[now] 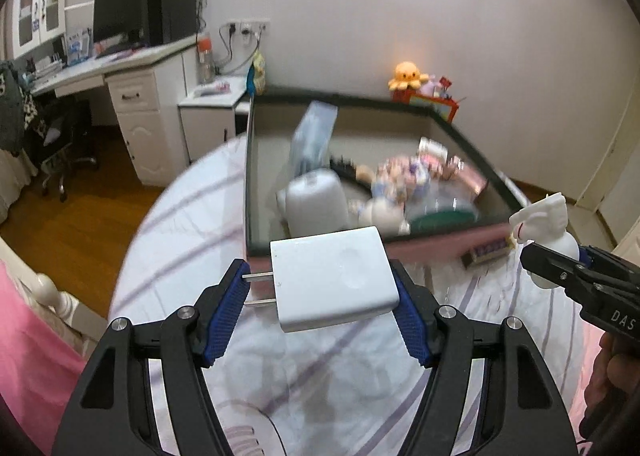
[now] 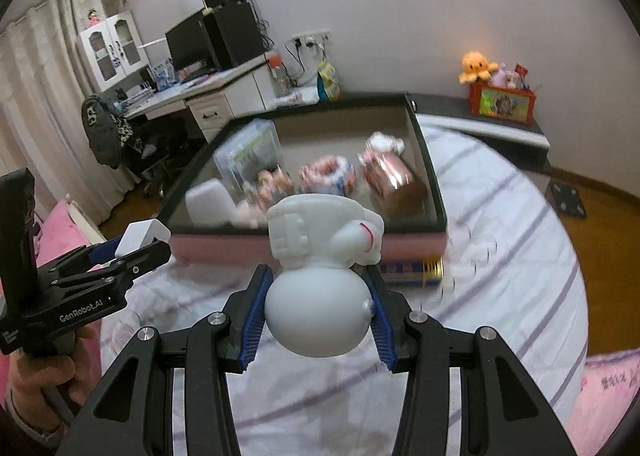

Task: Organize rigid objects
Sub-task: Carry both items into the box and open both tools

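Observation:
My left gripper (image 1: 320,276) is shut on a white plug charger (image 1: 332,280), its two prongs pointing left against the left blue pad. It hangs above the striped bedsheet, just in front of the dark-rimmed box (image 1: 248,175). My right gripper (image 2: 318,276) is shut on a white astronaut figurine (image 2: 320,240), gripped by its round helmet with the body tilted away. Each gripper appears in the other view: the right gripper (image 1: 560,268) with the figurine (image 1: 544,211) at the right, the left gripper (image 2: 148,248) with the charger (image 2: 140,236) at the left.
The box (image 2: 424,159) with a pink front wall lies on the bed and holds a white container (image 1: 316,199), a clear package (image 1: 312,135), small dolls and a pink pack (image 2: 390,171). A gold-ended tin (image 2: 412,270) lies at its front. Desk, monitor (image 2: 192,43) and chair stand left.

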A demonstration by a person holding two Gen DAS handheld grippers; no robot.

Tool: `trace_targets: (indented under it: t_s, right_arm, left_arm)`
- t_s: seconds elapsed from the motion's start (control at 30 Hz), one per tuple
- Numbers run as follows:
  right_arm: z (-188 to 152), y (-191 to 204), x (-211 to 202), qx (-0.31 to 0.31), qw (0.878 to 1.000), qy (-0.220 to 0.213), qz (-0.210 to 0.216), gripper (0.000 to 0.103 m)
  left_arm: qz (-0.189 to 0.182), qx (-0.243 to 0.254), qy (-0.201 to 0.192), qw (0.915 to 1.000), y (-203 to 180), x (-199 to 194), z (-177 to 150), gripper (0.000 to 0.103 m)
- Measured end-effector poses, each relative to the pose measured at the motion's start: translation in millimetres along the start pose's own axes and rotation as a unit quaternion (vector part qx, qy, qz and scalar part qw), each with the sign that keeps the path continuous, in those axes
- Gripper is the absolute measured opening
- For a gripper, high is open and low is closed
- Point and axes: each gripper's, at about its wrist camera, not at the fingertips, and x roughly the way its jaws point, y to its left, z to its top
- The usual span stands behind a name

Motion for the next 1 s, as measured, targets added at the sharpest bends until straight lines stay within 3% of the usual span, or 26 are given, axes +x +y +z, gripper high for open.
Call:
trace_targets:
  t_s: [0.33, 0.6, 0.9, 0.97, 1.0]
  right_arm:
    - [81.0, 4.7, 10.5, -0.034, 0.998, -0.048, 0.001, 0.047]
    - [118.7, -8.7, 63.7, -0.035, 0.999, -0.025, -0.009, 0.047]
    - [120.7, -18.5, 102.3, -0.035, 0.999, 0.012, -0.016, 0.047]
    - [118.1, -20.3, 107.0, -0.035, 0.999, 0.016, -0.024, 0.056]
    - [117.0, -20.8, 107.8, -0.035, 0.999, 0.017, -0.026, 0.074]
  left_arm:
    - [-0.009, 0.013, -0.064, 0.9978, -5.8, 3.4, 78.2, 0.07]
    - [-0.019, 0.021, -0.04, 0.9988, -18.9, 61.9, 114.6, 0.07]
    - [-0.009, 0.029, -0.016, 0.9994, -26.5, 103.5, 123.0, 0.072]
    - [-0.003, 0.028, -0.022, 0.9993, -26.0, 100.2, 121.8, 0.091]
    - [0.0, 0.025, -0.031, 0.9992, -24.3, 95.3, 121.5, 0.094]
